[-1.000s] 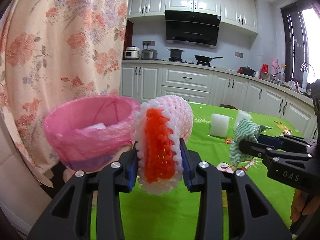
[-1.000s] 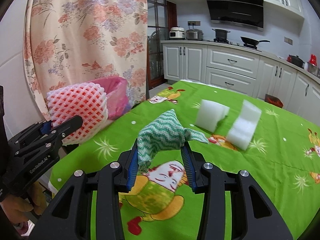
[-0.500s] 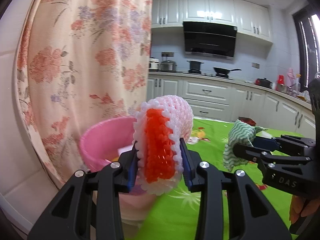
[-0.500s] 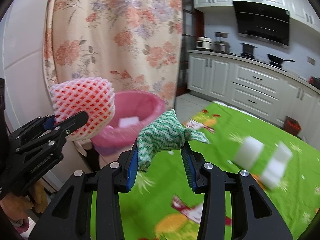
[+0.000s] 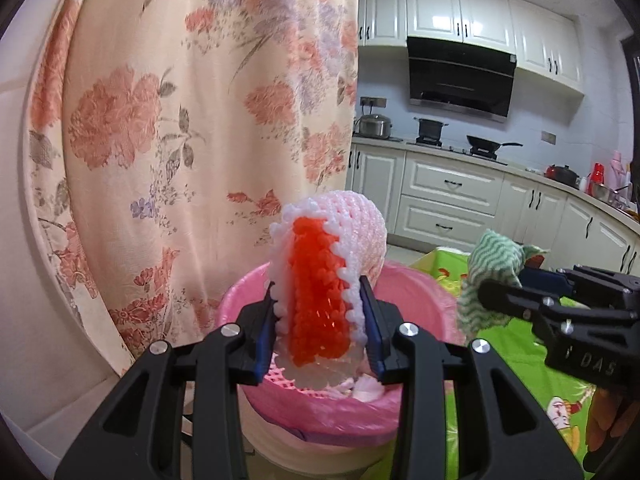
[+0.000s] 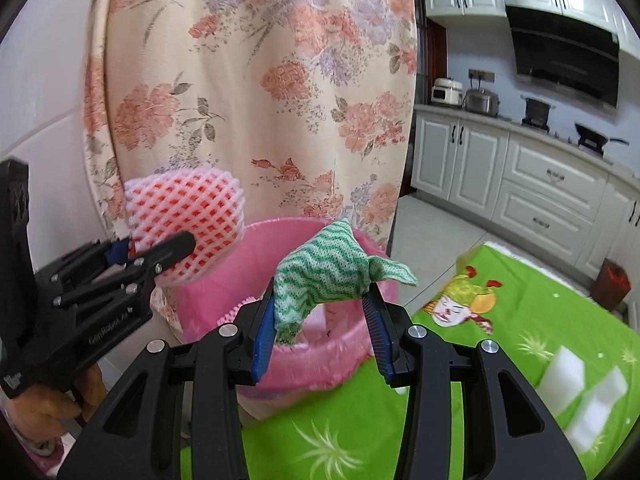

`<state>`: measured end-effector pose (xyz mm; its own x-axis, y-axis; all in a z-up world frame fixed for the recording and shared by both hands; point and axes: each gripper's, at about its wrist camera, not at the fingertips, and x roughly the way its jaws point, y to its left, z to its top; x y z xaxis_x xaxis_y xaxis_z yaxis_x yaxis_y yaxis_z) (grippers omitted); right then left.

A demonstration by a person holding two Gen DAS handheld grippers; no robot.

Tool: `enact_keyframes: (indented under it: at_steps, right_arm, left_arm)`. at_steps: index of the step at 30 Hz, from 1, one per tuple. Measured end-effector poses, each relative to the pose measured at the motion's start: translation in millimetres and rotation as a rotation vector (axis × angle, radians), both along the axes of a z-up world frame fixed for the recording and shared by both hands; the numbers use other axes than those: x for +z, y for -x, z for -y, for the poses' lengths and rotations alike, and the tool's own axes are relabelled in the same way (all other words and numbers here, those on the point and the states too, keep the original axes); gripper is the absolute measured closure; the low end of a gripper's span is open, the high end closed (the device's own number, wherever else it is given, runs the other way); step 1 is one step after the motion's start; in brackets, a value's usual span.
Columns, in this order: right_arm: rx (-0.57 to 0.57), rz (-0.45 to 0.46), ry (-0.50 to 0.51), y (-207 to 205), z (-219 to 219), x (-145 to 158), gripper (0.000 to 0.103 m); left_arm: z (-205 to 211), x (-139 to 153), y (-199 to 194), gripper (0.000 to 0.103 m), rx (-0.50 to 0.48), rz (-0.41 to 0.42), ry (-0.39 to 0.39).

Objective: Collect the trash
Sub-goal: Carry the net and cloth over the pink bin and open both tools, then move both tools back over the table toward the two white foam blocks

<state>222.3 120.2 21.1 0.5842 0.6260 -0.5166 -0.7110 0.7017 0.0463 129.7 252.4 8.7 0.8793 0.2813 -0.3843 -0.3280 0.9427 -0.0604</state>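
Note:
My left gripper (image 5: 320, 328) is shut on a pink and red foam fruit net (image 5: 324, 276) and holds it over the open pink-lined trash bin (image 5: 240, 296). From the right wrist view the net (image 6: 188, 220) hangs above the bin's left rim (image 6: 280, 226). My right gripper (image 6: 324, 320) is shut on a green and white wavy cloth (image 6: 328, 276), just above the bin's near rim. The cloth also shows in the left wrist view (image 5: 492, 268), right of the bin. White scraps (image 5: 368, 390) lie inside the bin.
A floral curtain (image 5: 180, 120) hangs right behind the bin. The green patterned table (image 6: 500, 360) lies to the right, with two white foam blocks (image 6: 576, 388) on it. Kitchen cabinets (image 6: 540, 184) line the far wall.
Both grippers have swung left from the table to the bin, carrying the net and the cloth. The bin has come close and now sits under both loads.

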Motion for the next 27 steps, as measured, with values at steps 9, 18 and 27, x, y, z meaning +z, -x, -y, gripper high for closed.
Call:
enact_keyframes:
  at_steps: [9,18,27]
  right_arm:
    - [0.017,-0.098,-0.028,-37.6,-30.1,-8.0,0.055]
    - [0.019,-0.068,-0.051,-35.1,-20.7,-10.6,0.036]
    - [-0.037,-0.044,-0.052,-16.8,18.5,-16.6,0.036]
  left_arm:
    - [-29.0,-11.7,-32.7,0.051,0.001,-0.059,0.047]
    - [-47.8,-24.6,-23.3,0.032,0.057,-0.081,0.058]
    - [-17.6,-21.7,-4.3,0.006,0.054,-0.053,0.035]
